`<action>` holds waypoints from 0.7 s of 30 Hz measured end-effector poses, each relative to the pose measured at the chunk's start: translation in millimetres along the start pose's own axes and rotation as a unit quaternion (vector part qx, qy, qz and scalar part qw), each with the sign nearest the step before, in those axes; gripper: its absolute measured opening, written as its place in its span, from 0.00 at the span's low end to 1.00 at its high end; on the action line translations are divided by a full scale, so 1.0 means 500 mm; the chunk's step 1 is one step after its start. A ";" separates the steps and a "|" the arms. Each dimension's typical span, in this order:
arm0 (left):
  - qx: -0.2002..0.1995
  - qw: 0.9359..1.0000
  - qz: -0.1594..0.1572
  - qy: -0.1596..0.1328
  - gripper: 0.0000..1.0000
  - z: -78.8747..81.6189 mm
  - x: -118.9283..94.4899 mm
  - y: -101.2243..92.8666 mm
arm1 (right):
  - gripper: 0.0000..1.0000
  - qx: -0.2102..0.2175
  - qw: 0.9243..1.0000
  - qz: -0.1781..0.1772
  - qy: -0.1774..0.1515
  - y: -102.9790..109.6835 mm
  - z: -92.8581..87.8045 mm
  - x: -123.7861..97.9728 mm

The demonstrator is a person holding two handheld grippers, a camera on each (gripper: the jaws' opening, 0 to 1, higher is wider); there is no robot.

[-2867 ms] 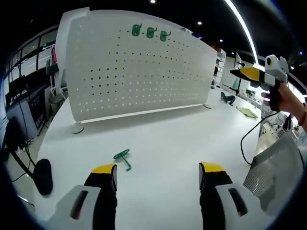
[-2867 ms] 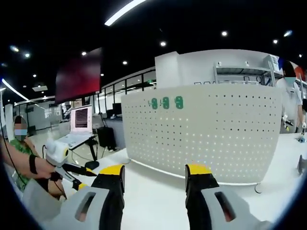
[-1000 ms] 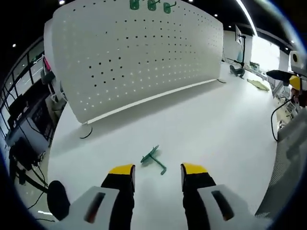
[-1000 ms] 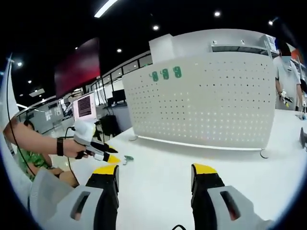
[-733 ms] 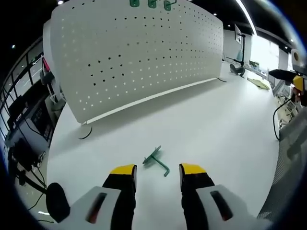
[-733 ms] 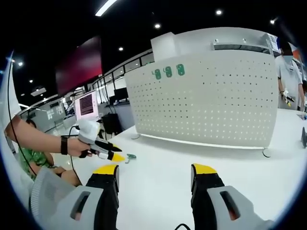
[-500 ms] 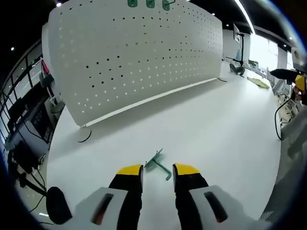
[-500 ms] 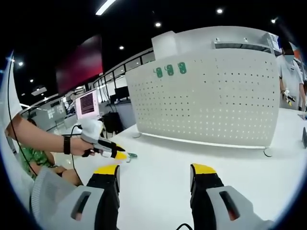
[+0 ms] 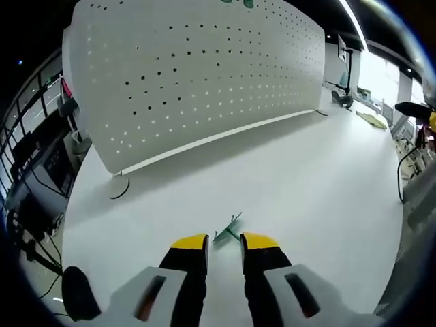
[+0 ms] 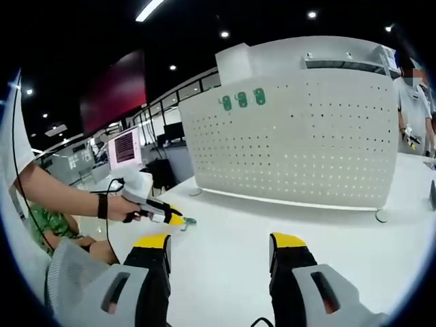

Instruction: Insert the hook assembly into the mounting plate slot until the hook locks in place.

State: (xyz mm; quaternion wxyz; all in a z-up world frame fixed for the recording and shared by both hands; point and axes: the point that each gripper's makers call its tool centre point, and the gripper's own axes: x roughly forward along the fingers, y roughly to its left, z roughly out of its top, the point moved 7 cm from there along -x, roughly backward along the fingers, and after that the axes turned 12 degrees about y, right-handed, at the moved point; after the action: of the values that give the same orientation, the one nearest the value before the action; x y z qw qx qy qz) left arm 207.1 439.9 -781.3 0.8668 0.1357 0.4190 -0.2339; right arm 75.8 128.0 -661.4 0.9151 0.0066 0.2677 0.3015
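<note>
Left gripper point(image 9: 224, 240) low over the white table point(image 9: 306, 184), yellow tips nearly together with a thin gap, on either side of the small green hook point(image 9: 227, 234); whether squeezing it, cannot tell. Big white board with holes point(image 9: 191, 75) standing far behind. From the right gripper view: right gripper point(image 10: 221, 240) wide apart, nothing in it, and on the far left a hand point(image 10: 122, 208) with the other gripper down at the hook point(image 10: 187, 221). Three green hooks point(image 10: 242, 99) up high on the board.

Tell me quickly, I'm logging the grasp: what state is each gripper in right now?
Left gripper: jaws nearly closed around the green hook on the table; a firm grip cannot be told.
Right gripper: open, holding nothing.
</note>
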 end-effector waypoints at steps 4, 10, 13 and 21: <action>-0.012 1.000 -0.003 -0.001 0.19 0.002 0.005 0.000 | 0.58 -0.008 1.000 -0.004 0.000 0.001 0.000 0.000; -0.013 1.000 -0.008 0.004 0.17 -0.001 0.013 -0.003 | 0.58 -0.011 1.000 -0.001 0.001 0.005 0.002 0.002; -0.011 1.000 -0.011 0.006 0.16 -0.003 0.016 -0.005 | 0.58 -0.008 1.000 -0.002 0.005 0.004 -0.001 0.003; -0.014 0.999 -0.026 0.012 0.13 -0.013 0.019 -0.015 | 0.58 -0.005 1.000 0.001 0.010 0.005 -0.007 0.005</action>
State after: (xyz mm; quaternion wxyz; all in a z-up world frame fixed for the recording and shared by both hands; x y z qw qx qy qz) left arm 204.1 433.3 -793.0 0.8573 0.1151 0.4360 -0.2484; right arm 74.4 131.1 -665.0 0.9121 -0.0005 0.2752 0.3038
